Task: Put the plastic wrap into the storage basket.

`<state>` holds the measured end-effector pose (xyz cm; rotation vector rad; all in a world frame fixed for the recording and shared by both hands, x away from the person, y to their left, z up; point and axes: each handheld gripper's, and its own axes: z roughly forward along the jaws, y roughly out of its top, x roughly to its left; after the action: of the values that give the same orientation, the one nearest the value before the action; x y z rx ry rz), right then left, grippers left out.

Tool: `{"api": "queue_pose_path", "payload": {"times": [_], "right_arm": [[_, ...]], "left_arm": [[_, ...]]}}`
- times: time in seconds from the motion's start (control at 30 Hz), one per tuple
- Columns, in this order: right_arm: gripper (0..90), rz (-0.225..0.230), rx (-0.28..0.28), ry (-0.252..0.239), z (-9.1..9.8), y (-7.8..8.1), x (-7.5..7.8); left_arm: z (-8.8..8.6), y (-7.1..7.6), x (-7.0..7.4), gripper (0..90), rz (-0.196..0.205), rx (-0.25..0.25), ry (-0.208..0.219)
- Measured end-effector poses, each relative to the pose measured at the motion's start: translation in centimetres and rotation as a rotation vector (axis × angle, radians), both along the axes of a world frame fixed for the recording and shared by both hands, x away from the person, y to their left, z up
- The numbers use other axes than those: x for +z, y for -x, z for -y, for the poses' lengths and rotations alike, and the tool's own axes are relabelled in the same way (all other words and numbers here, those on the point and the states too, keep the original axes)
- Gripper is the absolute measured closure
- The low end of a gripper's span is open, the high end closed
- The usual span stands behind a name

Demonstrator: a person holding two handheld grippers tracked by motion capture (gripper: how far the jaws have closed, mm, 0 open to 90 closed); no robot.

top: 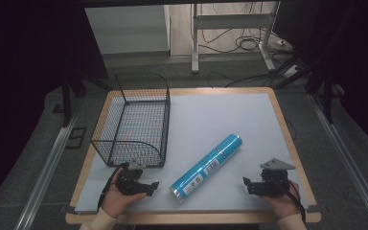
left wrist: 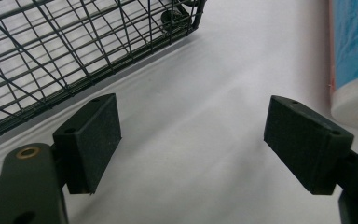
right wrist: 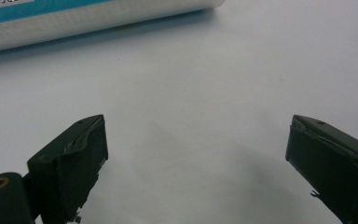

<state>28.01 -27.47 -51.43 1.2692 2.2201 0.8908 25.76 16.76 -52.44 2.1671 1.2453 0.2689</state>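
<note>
The left claw (left wrist: pixel 191 144) stands spread wide with nothing between its jaws, and under it lies only the pale sheet (left wrist: pixel 200 93) that covers the table. In the high view this left claw (top: pixel 154 187) rests near the front edge of the table, held in the person's left hand (top: pixel 120 201), its jaws pointing toward the middle. Just behind it stands a black wire basket (top: pixel 134 122), whose lower rim shows at the upper left of the left gripper view (left wrist: pixel 74 42). The right claw (right wrist: pixel 196 158) is likewise released, jaws far apart over bare sheet, and holds nothing. From above, the right claw (top: pixel 247 186) sits near the front right corner in the right hand (top: pixel 282 201), with a grey three-cornered plate (top: pixel 277 165) on top. Between the two claws, apart from both, a blue tube (top: pixel 207 166) with silvery ends and a white label lies slantwise on the sheet, its near end toward the front edge. Its end shows at the right in the left gripper view (left wrist: pixel 354 56), and its side runs along the top of the right gripper view (right wrist: pixel 84 18).
</note>
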Motion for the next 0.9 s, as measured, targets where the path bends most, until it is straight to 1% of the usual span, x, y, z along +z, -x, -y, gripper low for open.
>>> {"api": "queue_pose_path", "payload": {"times": [0.17,0.3,0.33,0.43,0.5,0.57,0.63,0.7,0.77,0.9], "right_arm": [[7.3,0.008,0.029,0.003,0.0,0.3,0.0],[7.8,0.015,0.044,0.004,0.2,0.5,0.2],[7.9,0.012,0.046,0.003,0.4,0.5,0.2],[8.2,0.015,0.04,-0.008,0.6,0.3,0.3],[8.1,0.014,0.031,-0.022,0.6,0.3,0.3],[8.2,0.015,0.028,-0.039,0.5,0.4,0.3],[8.3,0.014,0.024,-0.039,0.3,0.4,0.5],[8.9,0.02,0.018,-0.042,0.2,0.5,0.7],[9.1,0.022,0.012,-0.041,0.2,0.7,0.7],[9.3,0.028,0.02,-0.013,0.3,0.9,0.5]], "left_arm": [[-0.1,0.2,0.5,18.5,0.0,0.021,0.022],[0.2,0.7,1.5,18.7,0.014,0.018,0.031],[0.3,0.7,1.7,18.7,0.012,0.02,0.035],[0.4,0.8,2.0,18.7,0.017,0.013,0.033],[0.6,0.9,2.1,18.7,0.01,0.018,0.035],[0.9,1.1,2.4,17.9,0.013,0.025,0.04],[1.3,1.3,2.8,17.6,0.012,0.009,0.033],[1.6,1.6,3.4,17.5,0.021,-0.008,0.031],[1.8,1.8,4.0,17.5,0.031,-0.013,0.039],[2.0,1.7,4.6,17.5,0.029,-0.028,0.052]]}}
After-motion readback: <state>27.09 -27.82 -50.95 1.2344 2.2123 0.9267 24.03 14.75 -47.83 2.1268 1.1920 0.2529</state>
